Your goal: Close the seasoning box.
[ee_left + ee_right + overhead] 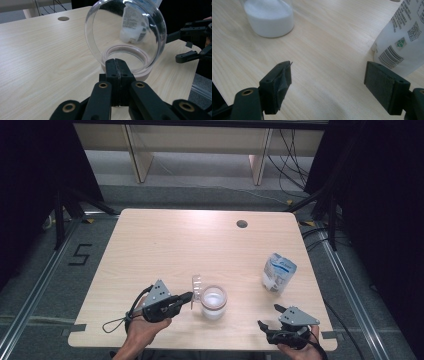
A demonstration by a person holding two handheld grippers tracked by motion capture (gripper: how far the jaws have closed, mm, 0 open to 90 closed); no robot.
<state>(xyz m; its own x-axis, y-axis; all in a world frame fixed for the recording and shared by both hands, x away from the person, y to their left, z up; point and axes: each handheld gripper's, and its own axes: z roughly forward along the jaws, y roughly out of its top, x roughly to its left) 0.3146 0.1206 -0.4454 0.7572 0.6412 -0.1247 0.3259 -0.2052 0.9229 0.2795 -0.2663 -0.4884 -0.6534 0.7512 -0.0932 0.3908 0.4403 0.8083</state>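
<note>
Black jaws of the left claw [117, 65] are clamped together on the edge of the clear lid [125, 35], held upright over the jar [213, 303] of white powder near the desk's [165, 245] front edge. Keep the pinch firm, swing it steadily. The right claw [328, 80] rests apart, empty, beside the pouch [278, 273].

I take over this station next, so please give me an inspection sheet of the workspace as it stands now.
Surface: light wooden table, round cable hole near the far edge.
Job's things: clear jar holding white powder; its clear lid stands upright at the jar's rim.
Clutter: white pouch on the right side.
Grippers: left gripper shut on the lid's edge; right gripper open, fingers holding nothing.
Cables: one loops from the left gripper; more lie on the floor beyond the table.
Surroundings: grey floor, black curtains, wooden furniture behind.
</note>
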